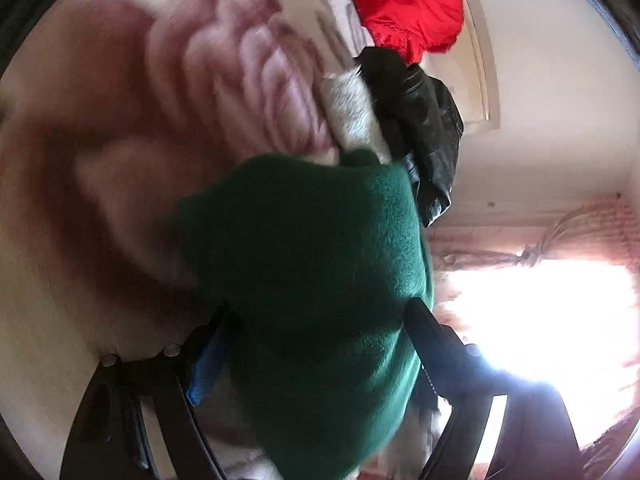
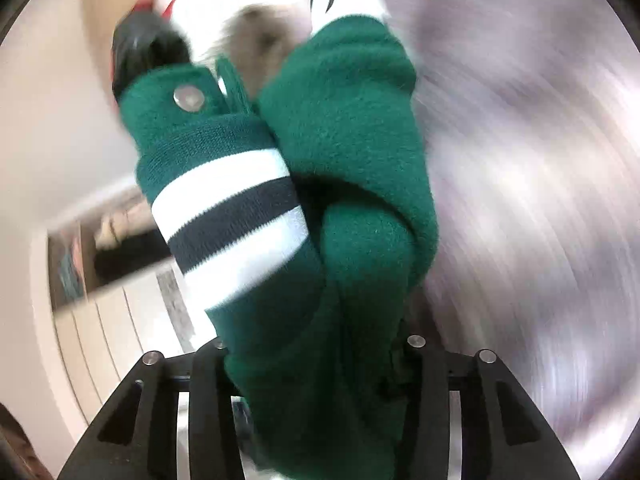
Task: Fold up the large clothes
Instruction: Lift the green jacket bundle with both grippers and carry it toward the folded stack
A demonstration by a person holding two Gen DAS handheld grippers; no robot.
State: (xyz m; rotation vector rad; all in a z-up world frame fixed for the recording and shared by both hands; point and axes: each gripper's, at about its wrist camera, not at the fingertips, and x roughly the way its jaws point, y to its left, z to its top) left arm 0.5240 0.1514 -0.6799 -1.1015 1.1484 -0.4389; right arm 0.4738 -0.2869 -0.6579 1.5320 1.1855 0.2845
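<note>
A dark green fleece jacket point(image 1: 312, 248) hangs bunched between the fingers of my left gripper point(image 1: 320, 340), filling the gap from side to side; the jaws look closed on this thick wad. A blue pad point(image 1: 204, 372) shows on the left finger. In the right wrist view the same green jacket point(image 2: 348, 160) runs up from my right gripper point(image 2: 316, 360), whose fingers press on a gathered fold. Its ribbed cuff point(image 2: 232, 224) has white and dark stripes, with a metal snap point(image 2: 189, 98) above.
A black leather jacket point(image 1: 420, 120), a red garment point(image 1: 404, 0) and a white furry piece point(image 1: 352, 108) lie beyond on a blurred pink patterned bedcover point(image 1: 240, 80). A bright window point(image 1: 540, 320) is at the right. In the right wrist view, white panelled furniture point(image 2: 100, 320) stands at the left.
</note>
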